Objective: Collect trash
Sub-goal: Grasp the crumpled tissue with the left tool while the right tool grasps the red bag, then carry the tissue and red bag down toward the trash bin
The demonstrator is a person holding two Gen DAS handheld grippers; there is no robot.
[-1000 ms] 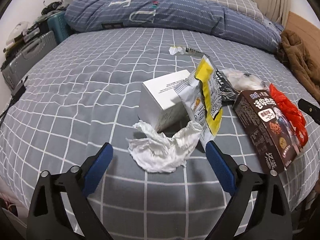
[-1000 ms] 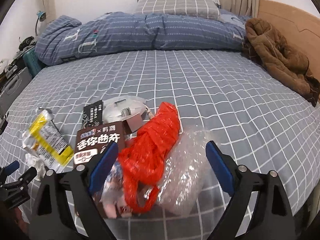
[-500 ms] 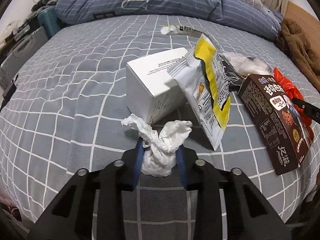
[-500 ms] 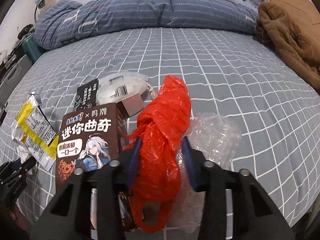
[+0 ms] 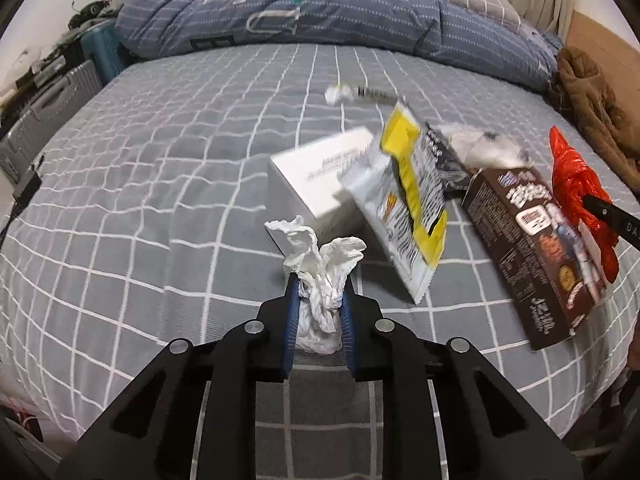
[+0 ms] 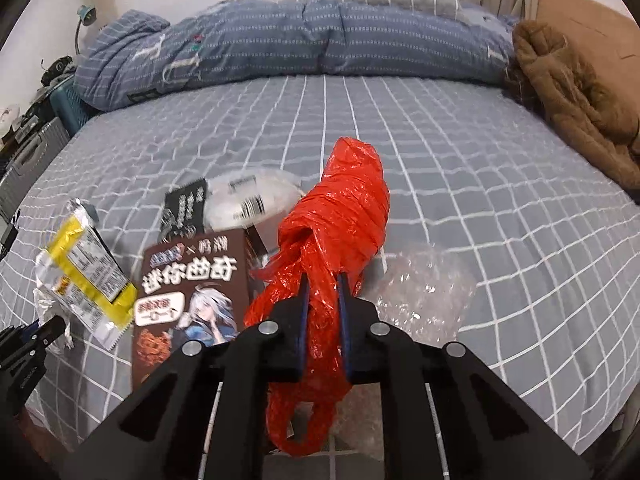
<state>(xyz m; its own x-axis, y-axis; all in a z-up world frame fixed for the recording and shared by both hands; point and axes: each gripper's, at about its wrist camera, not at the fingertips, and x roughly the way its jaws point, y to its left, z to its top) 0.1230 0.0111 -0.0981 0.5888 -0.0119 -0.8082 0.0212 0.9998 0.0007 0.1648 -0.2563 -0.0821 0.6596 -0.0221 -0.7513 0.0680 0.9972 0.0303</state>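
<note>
Where tissue (image 5: 320,280) sits clamped, white box (image 5: 320,176) just behind.

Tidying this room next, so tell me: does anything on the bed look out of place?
Yes: litter on the grey checked bed: a white box, yellow snack wrapper, brown cookie box and bubble wrap.

Your bed (image 5: 160,184), under a grey sheet with white checks, carries the litter: past your left fingers (image 5: 290,312) a white box (image 5: 316,176) and a yellow wrapper (image 5: 408,196), right of them a brown biscuit box (image 5: 528,252). Right of your right fingers (image 6: 303,308) lies clear bubble wrap (image 6: 424,292); far beyond, a blue quilt (image 6: 280,48).
</note>
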